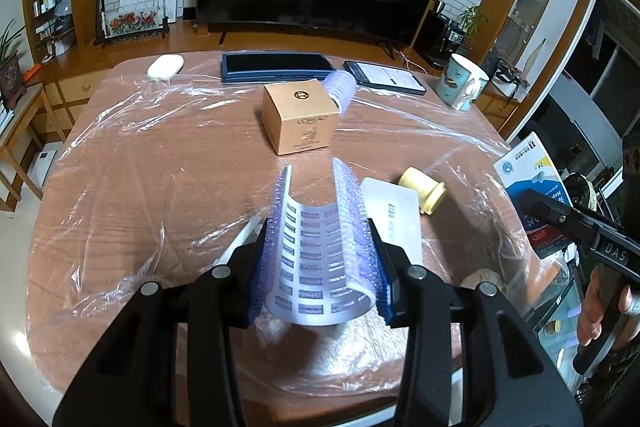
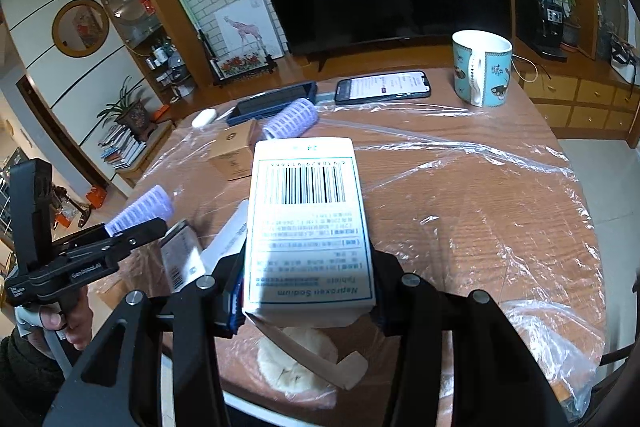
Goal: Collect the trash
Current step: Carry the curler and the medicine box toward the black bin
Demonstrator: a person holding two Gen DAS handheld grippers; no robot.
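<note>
My left gripper [image 1: 320,263] is shut on a purple hair roller [image 1: 320,239], squeezed between the blue pads; it also shows in the right wrist view [image 2: 142,209]. My right gripper [image 2: 306,291] is shut on a white medicine box [image 2: 308,223] with a barcode, held above the table; the box shows at the right edge of the left wrist view [image 1: 532,195]. On the table lie a tan L'Oreal box [image 1: 300,117], a second purple roller [image 1: 340,89], a cream plastic cap [image 1: 424,189] and a white card [image 1: 394,219].
The round wooden table [image 1: 160,163] is covered in clear plastic film. At the back lie a dark tablet [image 1: 276,66], a lit phone [image 1: 384,77], a white case [image 1: 165,66] and a teal mug [image 1: 462,86]. Crumpled tissue [image 2: 296,363] lies at the near edge.
</note>
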